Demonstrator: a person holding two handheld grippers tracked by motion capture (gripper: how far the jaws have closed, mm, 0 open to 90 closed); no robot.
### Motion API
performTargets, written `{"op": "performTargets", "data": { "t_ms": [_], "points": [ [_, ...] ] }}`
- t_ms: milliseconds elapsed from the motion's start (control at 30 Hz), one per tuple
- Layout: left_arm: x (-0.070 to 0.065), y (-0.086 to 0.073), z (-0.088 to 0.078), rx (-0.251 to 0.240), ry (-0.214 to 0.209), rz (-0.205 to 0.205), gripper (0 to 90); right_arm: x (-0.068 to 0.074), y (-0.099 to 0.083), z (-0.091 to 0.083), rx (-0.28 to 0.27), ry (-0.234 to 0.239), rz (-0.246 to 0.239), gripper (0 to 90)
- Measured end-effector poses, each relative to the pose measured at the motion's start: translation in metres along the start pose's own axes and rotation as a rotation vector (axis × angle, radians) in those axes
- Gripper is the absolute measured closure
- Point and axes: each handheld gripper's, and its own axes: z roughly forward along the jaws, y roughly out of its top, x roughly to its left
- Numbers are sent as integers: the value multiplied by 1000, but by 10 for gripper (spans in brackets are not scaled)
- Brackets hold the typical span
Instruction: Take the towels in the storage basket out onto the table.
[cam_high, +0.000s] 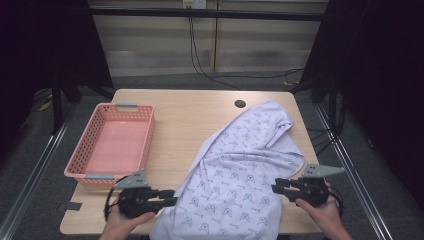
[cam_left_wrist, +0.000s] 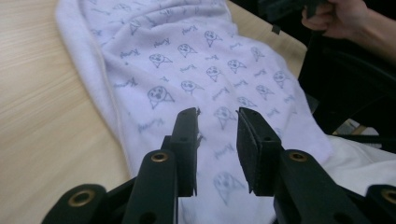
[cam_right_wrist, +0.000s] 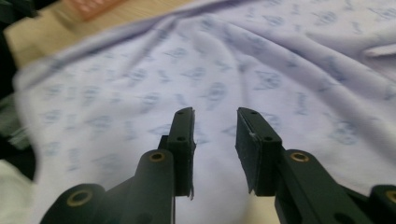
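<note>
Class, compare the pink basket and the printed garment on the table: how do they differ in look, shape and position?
The pink basket is plain pink; the garment is pale lilac with small blue prints. The basket is a rigid rectangular box with latticed walls; the garment is soft cloth lying crumpled. The basket sits wholly on the table, at its left; the garment lies to the right and hangs over the near edge. Both rest on the same table.

Left gripper (cam_high: 167, 196) and right gripper (cam_high: 276, 187): matte black bodies, each topped by a grey three-cornered plate and trailing a black cable. Jaws: flat ribbed black pads, brass-ringed pivot holes, small screws.
</note>
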Motion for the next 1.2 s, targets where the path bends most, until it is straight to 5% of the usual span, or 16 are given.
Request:
{"op": "performTargets", "data": {
  "t_ms": [133,200,333,367,433,533,567,667,900,967,1033,1200],
  "points": [
    [14,10,43,84,-29,-19,713,-22,2,23,69,-47,19,570],
    [21,11,62,145,3,1,705,-27,0,32,103,-70,27,522],
    [38,9,74,170,70,-16,700,-34,-4,42,155,-108,13,481],
    [41,8,75,181,120,-15,700,-35,-5,44,167,-113,7,477],
    [46,4,71,182,133,-24,707,-33,-7,45,179,-132,-23,495],
    [44,2,64,194,182,4,709,-29,-10,40,199,-159,-50,676],
    [42,0,62,192,195,7,706,-31,-13,35,197,-155,-33,780],
    [39,-8,51,184,204,13,649,-39,-21,20,204,-165,11,866],
    [38,-21,32,188,179,-28,702,-55,-40,-16,199,-244,79,888],
    [30,-26,27,208,163,-11,739,-60,-44,-23,177,-253,96,887],
    [22,-31,22,228,149,17,753,-61,-44,-23,162,-252,108,885],
    [6,-43,8,268,114,5,821,-57,-32,-11,152,-224,69,802]
  ]
}}
